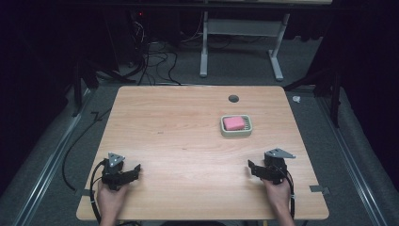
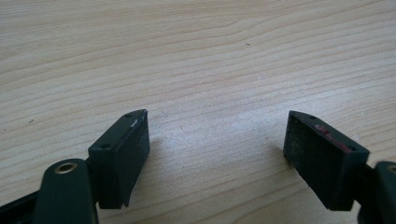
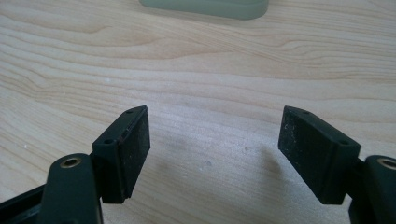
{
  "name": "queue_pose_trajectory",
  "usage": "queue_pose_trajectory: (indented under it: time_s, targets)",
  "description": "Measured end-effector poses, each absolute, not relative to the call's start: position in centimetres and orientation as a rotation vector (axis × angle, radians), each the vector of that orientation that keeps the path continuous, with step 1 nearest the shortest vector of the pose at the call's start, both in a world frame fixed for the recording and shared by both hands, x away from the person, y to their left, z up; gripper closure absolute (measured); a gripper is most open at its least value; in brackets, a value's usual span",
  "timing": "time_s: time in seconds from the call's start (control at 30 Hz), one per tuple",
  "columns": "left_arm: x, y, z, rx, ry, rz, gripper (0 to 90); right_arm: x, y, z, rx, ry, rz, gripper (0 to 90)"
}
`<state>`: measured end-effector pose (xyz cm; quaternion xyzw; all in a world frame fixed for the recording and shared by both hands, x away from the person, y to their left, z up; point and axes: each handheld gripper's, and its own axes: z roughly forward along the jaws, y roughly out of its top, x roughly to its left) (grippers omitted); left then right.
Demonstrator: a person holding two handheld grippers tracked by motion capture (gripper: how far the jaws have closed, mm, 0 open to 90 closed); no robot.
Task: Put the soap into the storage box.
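A pink soap bar (image 1: 234, 123) lies in a pale green dish (image 1: 236, 133) on the right half of the wooden table (image 1: 188, 141). My left gripper (image 1: 136, 171) rests near the table's front left, held by a hand, and in the left gripper view its jaws (image 2: 217, 154) stand wide apart over bare wood. My right gripper (image 1: 250, 167) sits at the front right, below the dish. It is open too (image 3: 215, 154), with nothing between the jaws. The dish's near rim (image 3: 205, 7) shows at the top of the right gripper view.
A round cable hole (image 1: 233, 98) sits near the table's far edge. Beyond the table stand a white desk frame (image 1: 240, 33) and loose cables (image 1: 155, 61) on grey carpet. Metal rails run along both sides of the floor.
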<state>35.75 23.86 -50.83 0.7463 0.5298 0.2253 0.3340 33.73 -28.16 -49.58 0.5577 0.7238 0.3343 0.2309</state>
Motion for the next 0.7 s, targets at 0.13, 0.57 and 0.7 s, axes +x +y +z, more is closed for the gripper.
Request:
queue_pose_trajectory:
  time_s: [0.13, 0.57, 0.7]
  targets:
    - [35.75, 23.85, -50.84, 1.946, 1.384, 0.589, 23.0, 33.81, -28.21, -50.04, 1.539, 2.009, 0.902, 24.9]
    - [35.74, 23.85, -50.84, 1.948, 1.385, 0.591, 22.9, 33.71, -27.76, -50.24, 1.465, 2.073, 0.860, 21.9]
    - [35.73, 23.85, -50.83, 1.948, 1.385, 0.591, 22.8, 33.71, -27.73, -50.23, 1.460, 2.080, 0.863, 21.5]
